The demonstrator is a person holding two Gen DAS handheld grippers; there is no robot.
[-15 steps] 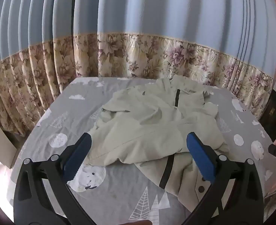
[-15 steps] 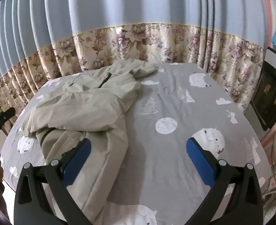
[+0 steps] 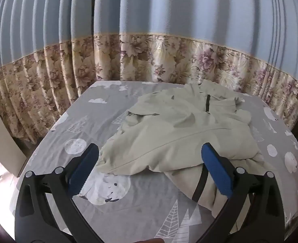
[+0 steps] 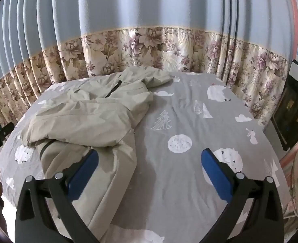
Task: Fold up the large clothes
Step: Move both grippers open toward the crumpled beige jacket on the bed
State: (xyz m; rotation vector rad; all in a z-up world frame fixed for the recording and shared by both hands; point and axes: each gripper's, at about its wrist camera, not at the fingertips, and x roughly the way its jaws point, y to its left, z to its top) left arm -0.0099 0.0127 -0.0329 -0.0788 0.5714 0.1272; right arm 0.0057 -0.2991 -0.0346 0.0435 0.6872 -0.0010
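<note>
A pale beige jacket [image 3: 181, 133] lies crumpled on a bed [image 3: 145, 198] dressed in a grey sheet printed with trees, clouds and bears. Its long axis runs from the near edge toward the floral-bordered curtain [image 3: 128, 60], collar and dark zipper at the far end, hem nearest the cameras. The left gripper [image 3: 149, 172] hovers above the near hem, jaws spread wide and holding nothing. The right gripper [image 4: 149, 172], equally wide and empty, hangs over the jacket's [image 4: 92, 121] right edge and bare sheet.
</note>
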